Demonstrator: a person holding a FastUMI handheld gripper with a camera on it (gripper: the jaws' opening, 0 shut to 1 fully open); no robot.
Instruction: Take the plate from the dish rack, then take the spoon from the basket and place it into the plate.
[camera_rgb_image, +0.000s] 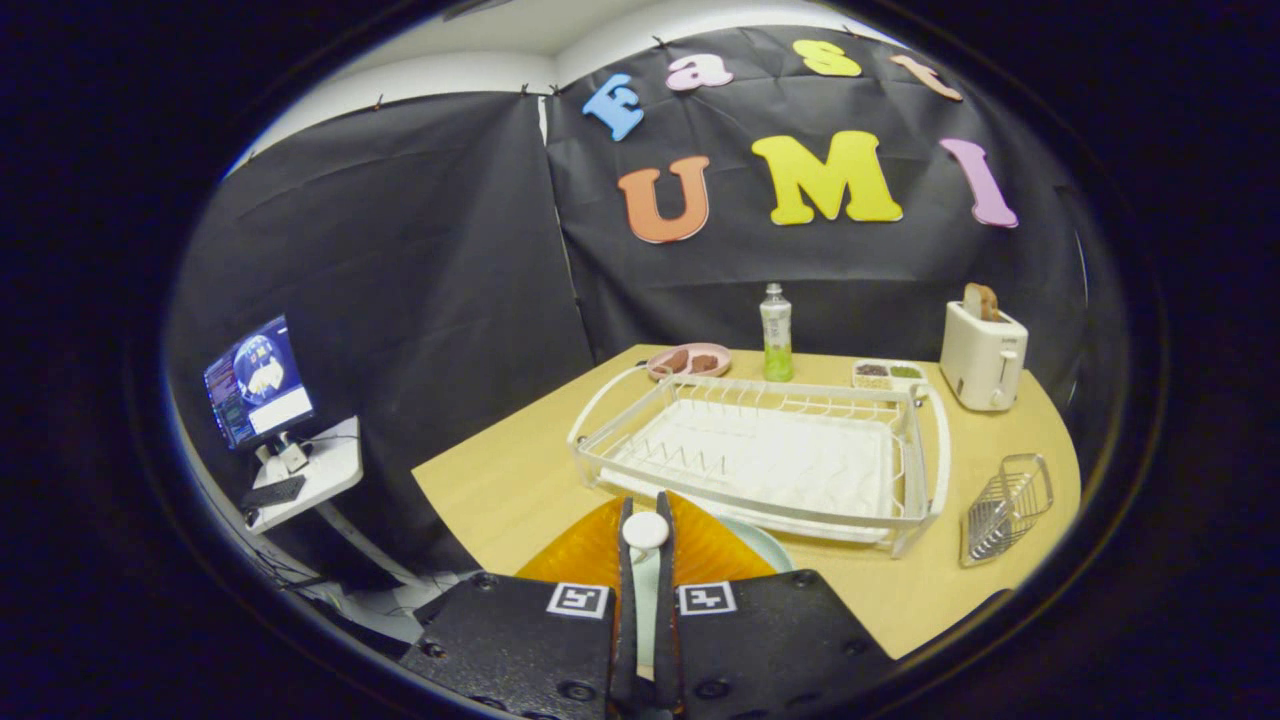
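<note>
We hold the spoon (646, 545) pinched between the two fingers of the gripper (646, 530), which are drawn narrow and press on its handle from both sides; its pale bowl stands up just at the fingertips. By our reading the plate is already out of the dish rack (770, 455), whose white wire tray stands bare in the middle of the table (500, 490). Below the fingers, at the near edge of the table, we see an orange ribbed plate (570, 555), with the pale rim of something round (760, 540) beside it. We cannot tell whether that is a second plate. So the last step is in hand: we need to lower the spoon over the orange plate and open the fingers.

We count one dish rack, one wire basket (1008, 505) near the right edge, one spoon, one bottle (776, 333), one toaster (982, 355) at the far right corner, one pink dish of food (688, 361), and one small divided tray (888, 374).
</note>
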